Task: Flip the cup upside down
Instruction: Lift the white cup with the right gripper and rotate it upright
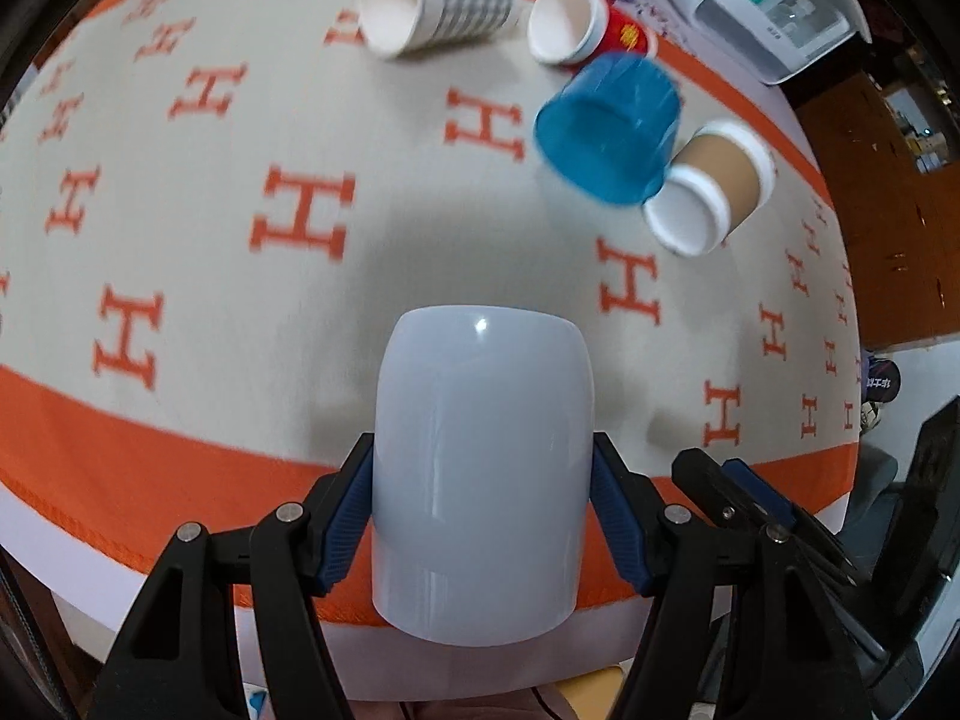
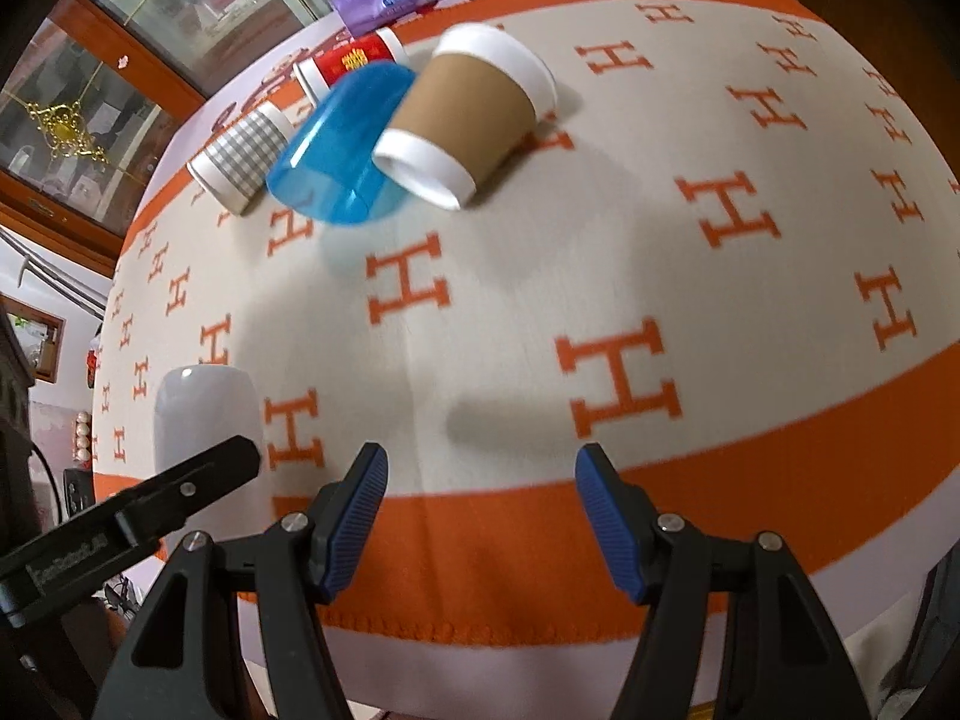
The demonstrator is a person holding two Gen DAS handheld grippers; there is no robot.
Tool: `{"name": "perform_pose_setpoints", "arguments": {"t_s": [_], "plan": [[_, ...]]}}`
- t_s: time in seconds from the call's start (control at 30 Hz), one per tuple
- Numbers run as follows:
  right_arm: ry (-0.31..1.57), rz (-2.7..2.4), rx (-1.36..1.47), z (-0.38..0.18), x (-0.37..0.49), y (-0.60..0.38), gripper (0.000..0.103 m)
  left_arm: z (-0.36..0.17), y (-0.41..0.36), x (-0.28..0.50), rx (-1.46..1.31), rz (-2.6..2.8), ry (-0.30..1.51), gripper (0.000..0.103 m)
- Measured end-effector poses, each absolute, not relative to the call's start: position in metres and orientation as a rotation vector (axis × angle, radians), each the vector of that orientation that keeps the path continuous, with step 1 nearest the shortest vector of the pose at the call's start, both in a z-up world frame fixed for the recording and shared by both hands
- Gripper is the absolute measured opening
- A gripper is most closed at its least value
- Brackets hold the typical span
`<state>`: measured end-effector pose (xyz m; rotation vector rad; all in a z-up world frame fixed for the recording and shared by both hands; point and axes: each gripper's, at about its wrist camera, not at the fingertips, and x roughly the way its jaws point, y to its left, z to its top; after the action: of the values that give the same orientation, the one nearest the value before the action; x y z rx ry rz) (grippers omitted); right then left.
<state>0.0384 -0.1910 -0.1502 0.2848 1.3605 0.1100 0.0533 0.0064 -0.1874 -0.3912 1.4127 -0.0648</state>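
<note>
Pale grey cup (image 1: 483, 474) sits pinched at mid-body between the left gripper (image 1: 483, 516) pads, above the table's (image 1: 198, 240) near orange edge, its closed end pointing away. It looks glossy, stiff and likely slippery, so a grip across the widest part seems safest. Beyond, the right gripper (image 2: 480, 516) hangs spread and empty over that near edge

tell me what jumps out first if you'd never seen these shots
A pale grey cup fills the near foreground, clamped between the left gripper's blue pads. Behind it, on an orange H-patterned blanket, a translucent blue cup lies among toppled paper cups. The right gripper is open and empty.
</note>
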Motion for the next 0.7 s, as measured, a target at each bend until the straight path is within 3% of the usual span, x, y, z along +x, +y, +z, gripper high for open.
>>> {"name": "perform_pose_setpoints", "arguments": {"t_s": [0.37, 0.57, 0.7], "plan": [[1.372, 0.093, 0.279, -0.161, 0.028, -0.189, 0.065, -0.204, -0.005, 0.04, -0.346, -0.089, 1.413, 0.068], [1.369, 0.09, 0.284, -0.16, 0.024, -0.192, 0.065, -0.201, 0.004, 0.039, -0.357, -0.077, 1.413, 0.088], [1.363, 0.099, 0.285, -0.156, 0.021, -0.192, 0.065, -0.194, 0.005, 0.038, -0.34, -0.091, 1.405, 0.088]]}}
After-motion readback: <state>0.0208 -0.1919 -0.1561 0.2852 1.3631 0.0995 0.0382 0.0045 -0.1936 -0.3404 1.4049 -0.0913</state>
